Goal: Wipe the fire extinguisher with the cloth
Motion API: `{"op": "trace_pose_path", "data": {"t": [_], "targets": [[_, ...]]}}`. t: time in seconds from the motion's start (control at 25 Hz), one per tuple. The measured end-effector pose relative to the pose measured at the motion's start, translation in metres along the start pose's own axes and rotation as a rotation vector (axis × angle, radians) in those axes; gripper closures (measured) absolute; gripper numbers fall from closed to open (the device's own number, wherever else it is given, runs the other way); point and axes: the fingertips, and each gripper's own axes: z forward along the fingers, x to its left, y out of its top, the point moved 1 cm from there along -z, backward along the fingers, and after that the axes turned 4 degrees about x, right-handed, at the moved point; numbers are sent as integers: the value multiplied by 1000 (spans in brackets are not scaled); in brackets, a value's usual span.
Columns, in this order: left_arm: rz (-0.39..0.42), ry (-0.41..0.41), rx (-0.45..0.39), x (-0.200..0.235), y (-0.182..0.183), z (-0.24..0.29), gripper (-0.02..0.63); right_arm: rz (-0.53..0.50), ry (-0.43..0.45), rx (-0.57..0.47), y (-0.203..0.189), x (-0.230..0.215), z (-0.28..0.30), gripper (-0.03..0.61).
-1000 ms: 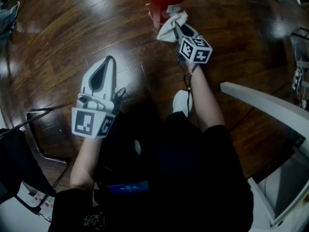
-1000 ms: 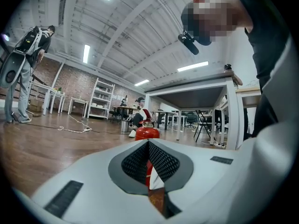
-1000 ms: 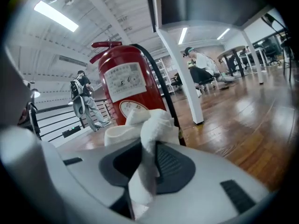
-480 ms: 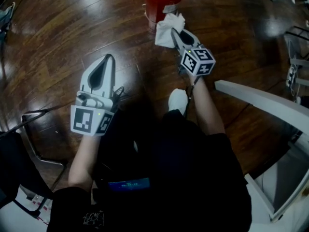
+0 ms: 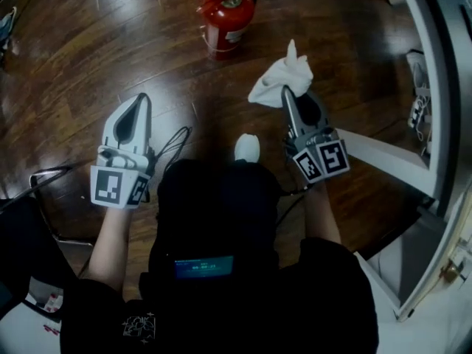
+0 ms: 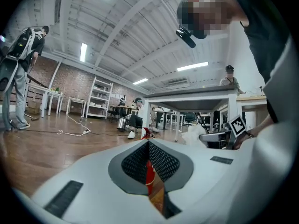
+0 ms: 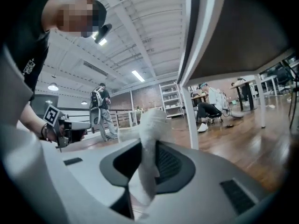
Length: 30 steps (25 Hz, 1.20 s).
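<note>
Right gripper [image 5: 286,93] clamps the white cloth [image 5: 280,76], well apart from the red fire extinguisher [image 5: 225,17] standing on the floor [image 5: 81,57] at eleven o'clock; left gripper [image 5: 139,102] sits closed, empty; wiping likely goes best with a broad fold pressed flat, stroking downward.

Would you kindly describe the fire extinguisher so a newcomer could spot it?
Look at the dark wooden floor ahead of the person. The fire extinguisher stands there, beyond the white cloth in the right gripper. It is the only bright red thing.
</note>
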Motion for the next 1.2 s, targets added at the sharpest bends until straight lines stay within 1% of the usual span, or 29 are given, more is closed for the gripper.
{"op": "trace_pose_path", "data": {"t": [0.08,0.2,0.28,0.36,0.52,0.6,0.68,0.84,0.92,1.04,1.2], "targets": [[-12,17,33,-6,39,-19,612,-8,-12,17,43,17,-39,483],[-9,24,71,-25,111,-48,612,-15,-30,56,112,51,-98,483],[4,12,85,-39,163,-67,612,-6,-37,92,155,74,-129,483],[24,-14,95,-54,216,-90,612,27,-43,114,195,98,-158,483],[48,-77,97,-87,321,-141,612,89,-79,132,278,149,-218,483],[44,-76,82,-101,367,-162,612,111,-85,130,319,171,-245,482],[37,-80,48,-108,402,-179,612,120,-90,102,358,189,-264,482],[67,-98,-7,-101,458,-224,612,78,-123,33,424,244,-279,482],[58,-110,-33,-104,476,-251,612,67,-142,-6,447,268,-288,482],[45,-110,-44,-106,488,-276,612,50,-155,-60,469,292,-287,482],[48,-125,-79,-120,493,-300,612,-11,-180,-106,484,324,-296,482]]}}
